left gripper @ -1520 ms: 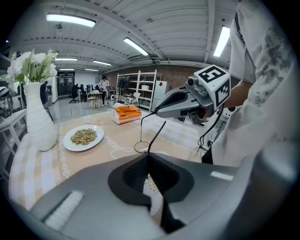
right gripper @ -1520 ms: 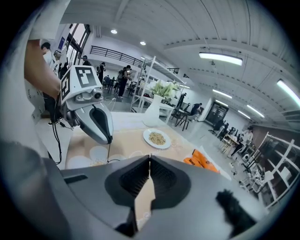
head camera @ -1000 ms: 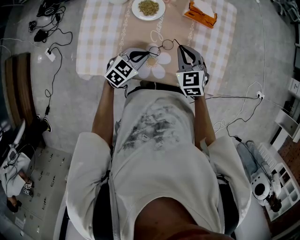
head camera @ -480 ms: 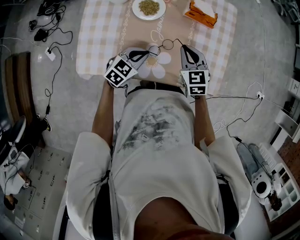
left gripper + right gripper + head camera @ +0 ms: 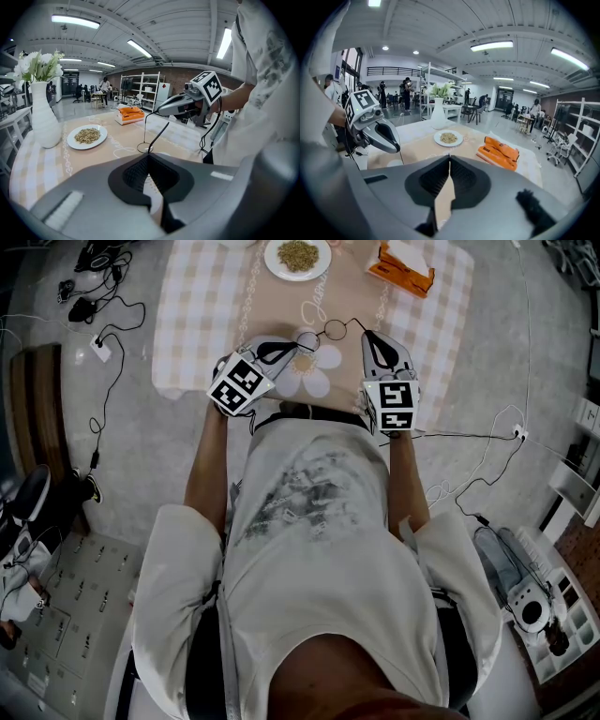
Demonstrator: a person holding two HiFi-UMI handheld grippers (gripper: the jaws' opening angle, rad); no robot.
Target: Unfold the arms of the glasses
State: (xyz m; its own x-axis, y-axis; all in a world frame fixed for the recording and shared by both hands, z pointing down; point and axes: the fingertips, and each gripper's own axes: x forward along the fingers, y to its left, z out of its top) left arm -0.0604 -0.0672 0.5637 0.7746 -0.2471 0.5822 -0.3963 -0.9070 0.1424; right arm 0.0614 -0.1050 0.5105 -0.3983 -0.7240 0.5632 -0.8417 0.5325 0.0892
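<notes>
So the glasses sit mid-air on the person's side of the plate. The left gripper is clamped on the frame as an anchor. The right gripper is pinched on 1 arm's tip, probably to swing it out.

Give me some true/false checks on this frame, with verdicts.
1. A white plate of seeds sits on the table. True.
2. The right gripper has its jaws wide open. False: they are shut, pinching one arm of the glasses.
3. The orange pack lies on the floor. False: it is on the table.
4. A white vase holds flowers. True.
5. The left gripper is empty. False: it is shut on the glasses frame.
</notes>
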